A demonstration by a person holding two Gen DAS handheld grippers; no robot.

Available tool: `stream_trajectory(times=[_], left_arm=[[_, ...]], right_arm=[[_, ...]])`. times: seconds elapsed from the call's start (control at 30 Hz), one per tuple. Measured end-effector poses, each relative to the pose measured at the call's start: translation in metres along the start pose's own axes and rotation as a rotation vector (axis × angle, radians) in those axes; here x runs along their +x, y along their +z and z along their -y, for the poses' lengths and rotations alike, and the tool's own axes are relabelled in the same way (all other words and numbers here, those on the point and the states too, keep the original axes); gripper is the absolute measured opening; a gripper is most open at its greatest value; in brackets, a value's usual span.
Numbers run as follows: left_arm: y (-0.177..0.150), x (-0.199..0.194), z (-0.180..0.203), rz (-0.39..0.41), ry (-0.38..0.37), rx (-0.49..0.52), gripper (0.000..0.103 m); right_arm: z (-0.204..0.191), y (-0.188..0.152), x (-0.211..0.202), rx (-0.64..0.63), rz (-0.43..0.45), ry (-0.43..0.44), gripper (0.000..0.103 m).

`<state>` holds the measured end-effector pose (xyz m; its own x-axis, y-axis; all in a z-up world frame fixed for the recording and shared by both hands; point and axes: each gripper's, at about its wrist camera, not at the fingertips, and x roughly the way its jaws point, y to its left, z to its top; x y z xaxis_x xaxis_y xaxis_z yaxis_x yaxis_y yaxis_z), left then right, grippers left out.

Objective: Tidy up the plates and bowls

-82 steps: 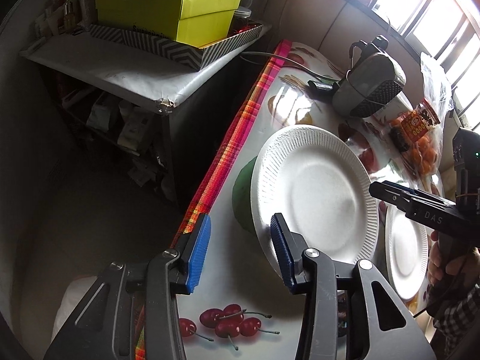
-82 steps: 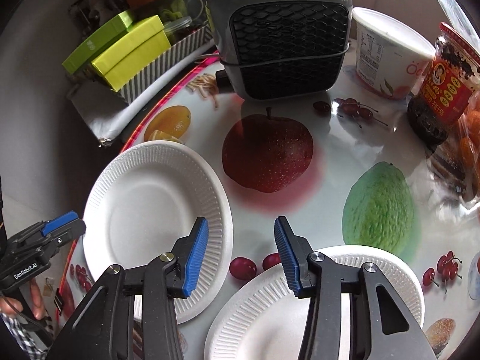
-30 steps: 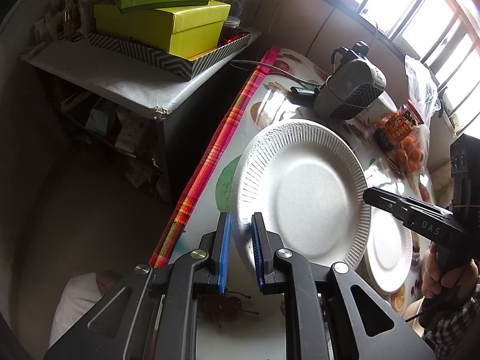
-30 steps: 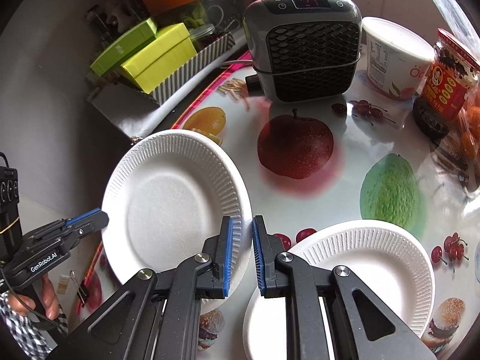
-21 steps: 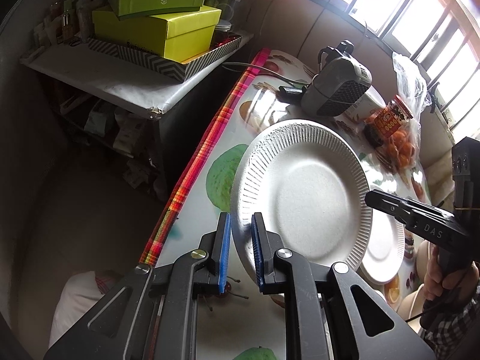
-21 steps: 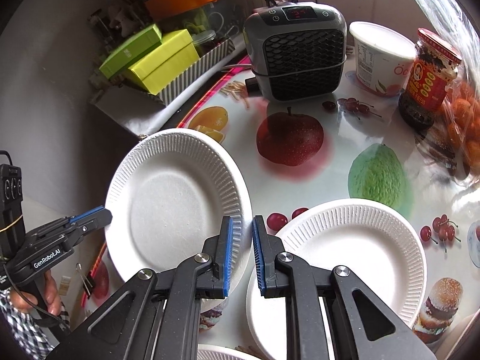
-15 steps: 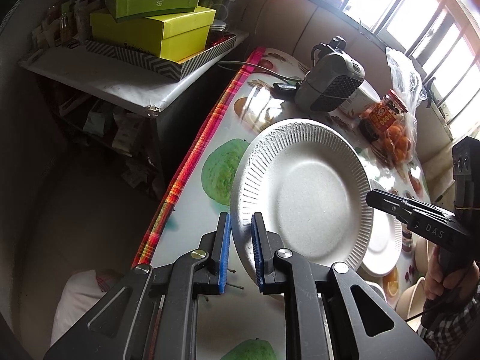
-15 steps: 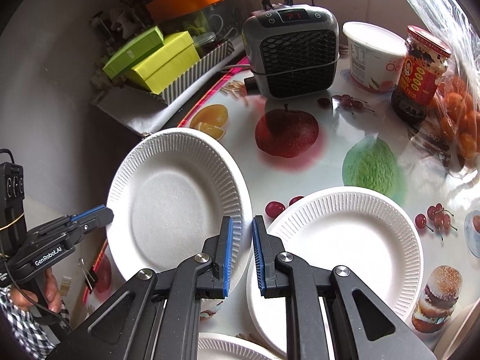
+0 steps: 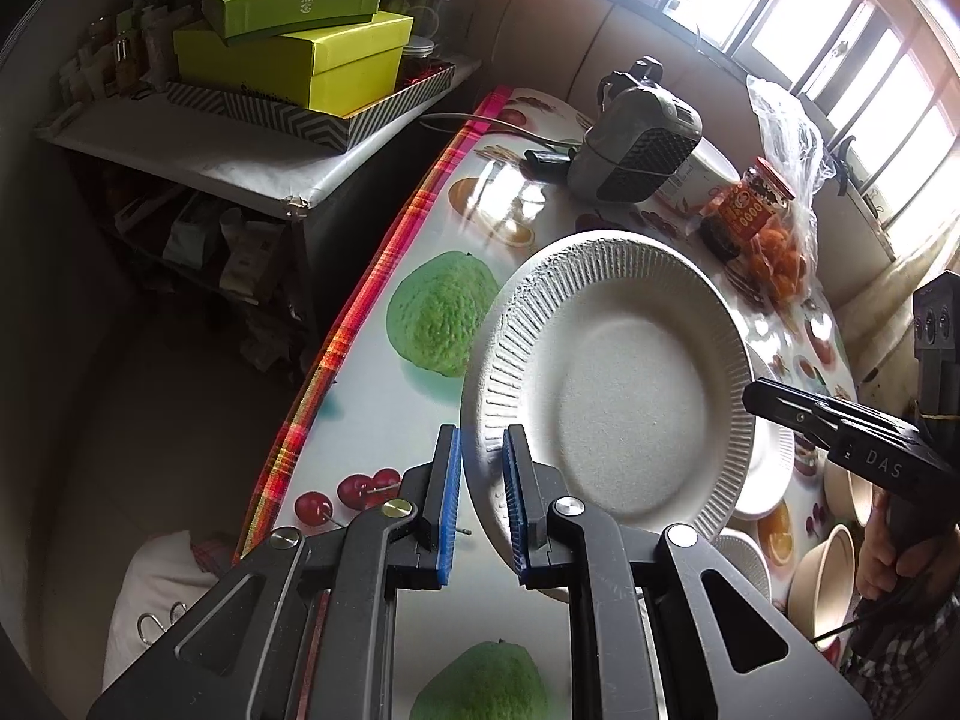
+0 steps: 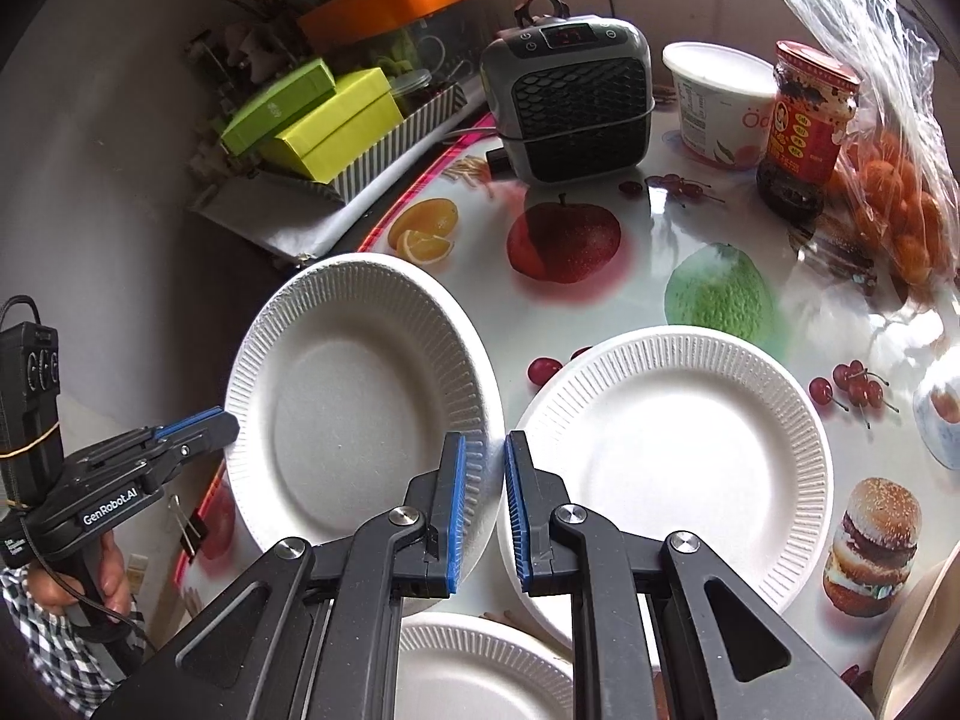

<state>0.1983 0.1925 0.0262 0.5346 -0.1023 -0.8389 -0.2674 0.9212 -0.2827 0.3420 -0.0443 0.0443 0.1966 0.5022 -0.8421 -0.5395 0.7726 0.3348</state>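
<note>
Both tongs nipped on one paper plate (image 9: 606,384): my left tongs (image 9: 483,504) on near-left rim, right tongs (image 10: 483,504) on right rim. Plate tilted, off desk (image 9: 384,396). Risk: thin rim buckles/slips if hands pull apart. 2nd plate (image 10: 678,450) flat on desk, just right.

Both wrist views look steeply down, close, sharing one plate (image 9: 618,384) (opposite rims)

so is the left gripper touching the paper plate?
Touching. Left wrist view: the left gripper pads pinch the rim of the tilted paper plate, lifted off the table.
</note>
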Motion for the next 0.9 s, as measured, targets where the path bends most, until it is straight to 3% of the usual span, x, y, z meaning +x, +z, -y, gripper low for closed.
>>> stream_trajectory(times=[0.9], left_arm=[[-0.044,-0.008,0.043,-0.042,-0.054,0.09,0.015]], right_arm=[[0.025,-0.076,-0.048,0.09,-0.004,-0.012,0.013]])
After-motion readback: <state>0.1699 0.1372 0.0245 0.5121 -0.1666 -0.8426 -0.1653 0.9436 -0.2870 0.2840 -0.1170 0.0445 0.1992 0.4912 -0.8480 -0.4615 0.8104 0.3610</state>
